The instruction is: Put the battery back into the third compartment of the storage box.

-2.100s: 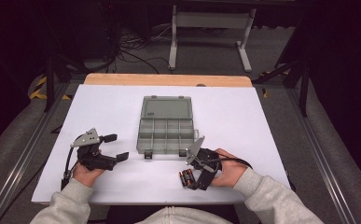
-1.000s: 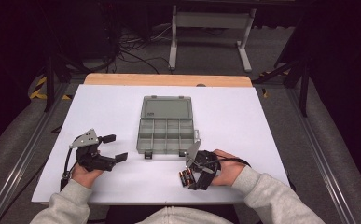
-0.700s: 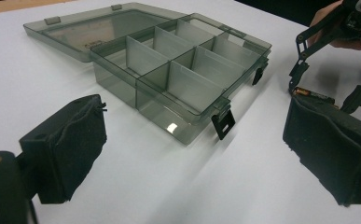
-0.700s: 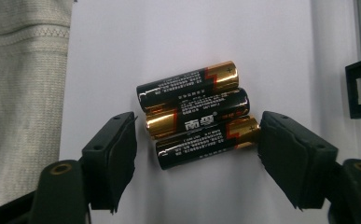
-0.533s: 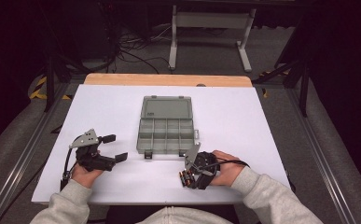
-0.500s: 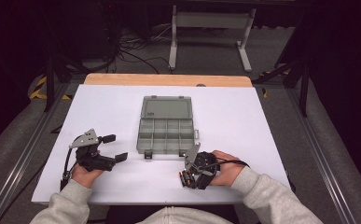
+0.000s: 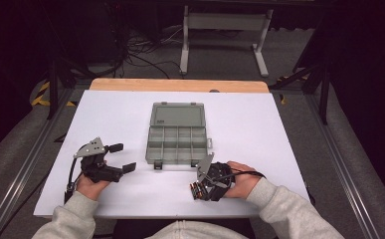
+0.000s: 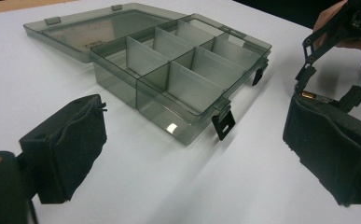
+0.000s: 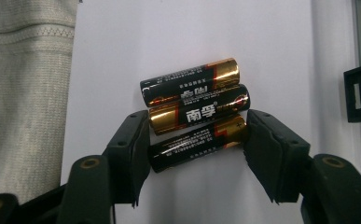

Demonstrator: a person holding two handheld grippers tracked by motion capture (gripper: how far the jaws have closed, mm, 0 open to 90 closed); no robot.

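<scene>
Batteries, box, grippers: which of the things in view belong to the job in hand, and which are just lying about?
Part of the job:
- three batteries, lying side by side on the white table
- right gripper, jaws just closing around the nearest battery's ends
- open compartment box, compartments bare

Lying about:
- left gripper, open and idle
- cables and metal stand on the floor beyond

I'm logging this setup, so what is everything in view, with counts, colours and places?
batteries: three, black and gold, side by side on the table near its front edge, between the right jaws
organiser box: one, translucent grey, table centre, lid open flat, compartments look empty
table: one, white top, wooden far edge
left hand-held gripper: one, black, open, front left
right hand-held gripper: one, black, jaws just closing around the nearest battery's ends
sleeves: two, grey
</scene>
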